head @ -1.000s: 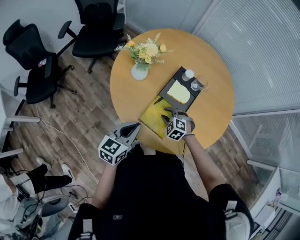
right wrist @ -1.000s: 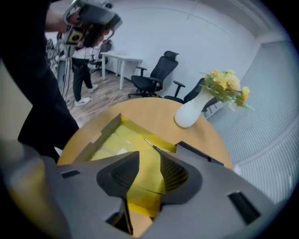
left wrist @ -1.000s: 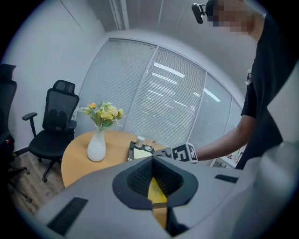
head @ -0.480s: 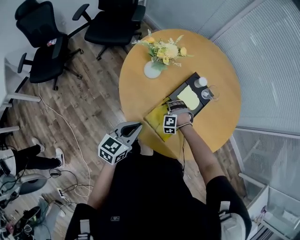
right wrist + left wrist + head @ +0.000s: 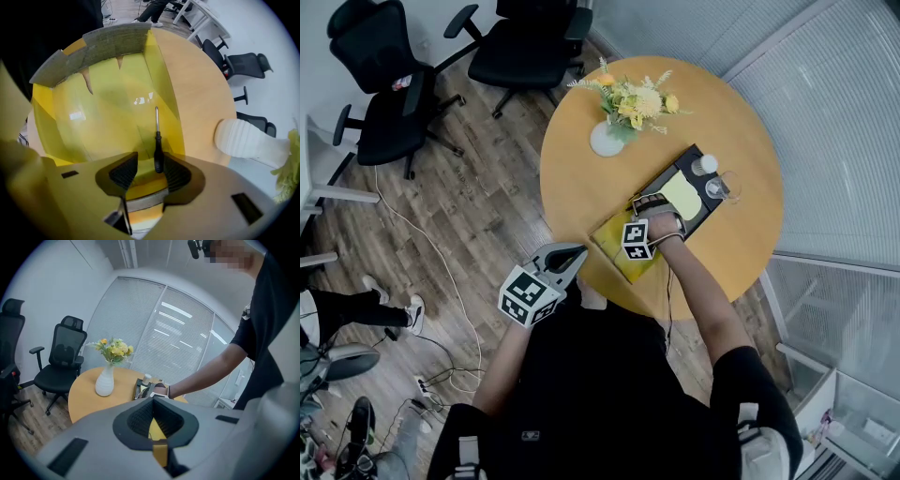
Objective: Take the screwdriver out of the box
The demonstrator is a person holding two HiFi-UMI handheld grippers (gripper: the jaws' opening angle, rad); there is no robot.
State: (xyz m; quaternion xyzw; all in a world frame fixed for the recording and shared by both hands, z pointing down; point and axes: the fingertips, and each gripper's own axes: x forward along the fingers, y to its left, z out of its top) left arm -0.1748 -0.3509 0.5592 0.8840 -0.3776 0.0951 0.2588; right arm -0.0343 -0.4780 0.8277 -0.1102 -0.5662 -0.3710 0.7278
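Round table of warm wood-grain laminate (image 5: 581, 187), carrying an open yellow cardboard box (image 5: 93, 117) with rough grey flap edges. Item sought: slim screwdriver with a black handle and bright steel shaft (image 5: 157, 140), lying flat on the box floor. Its handle end sits between the right gripper (image 5: 150, 163) jaws, long axis running straight ahead. Those jaws stand parted, have just been widening, and are not clamped. Left gripper (image 5: 153, 405), pinched together on nothing, is the farther one.

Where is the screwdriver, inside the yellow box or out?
Inside. The screwdriver lies on the floor of the yellow box, its black handle between the right gripper's jaws, which have just been opening and don't clamp it.
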